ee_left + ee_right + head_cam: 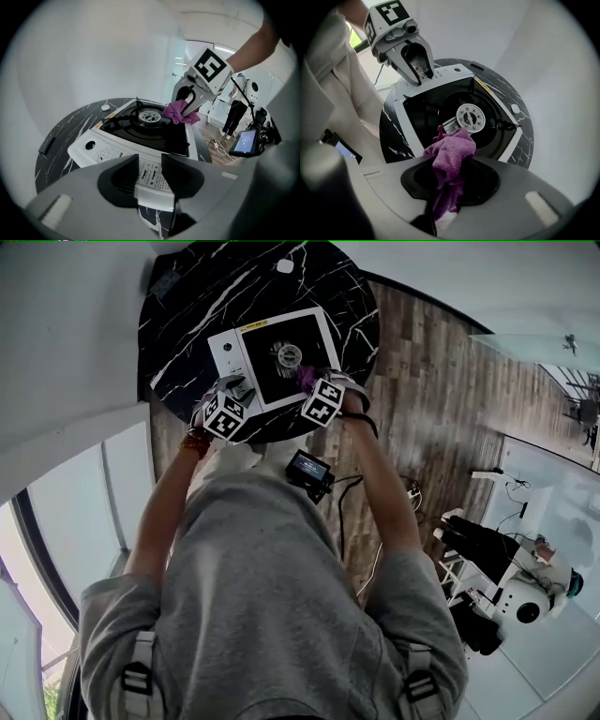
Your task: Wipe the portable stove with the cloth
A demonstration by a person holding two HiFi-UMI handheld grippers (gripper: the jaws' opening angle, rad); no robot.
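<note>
The right gripper (450, 173) is clamped on the purple cloth (452, 150), a soft, light, nubby rag that bunches out past the jaw tips over the stove (422, 117)'s glossy black top, just short of the round metal burner (470, 117). Pinched mid-bunch it should hold, though loose folds could snag the burner. The left gripper (150, 176) is closed on the stove's stiff white edge, a smooth, probably slippery rim best gripped squarely to steady the boxy body on the marbled table (70, 126).
</note>
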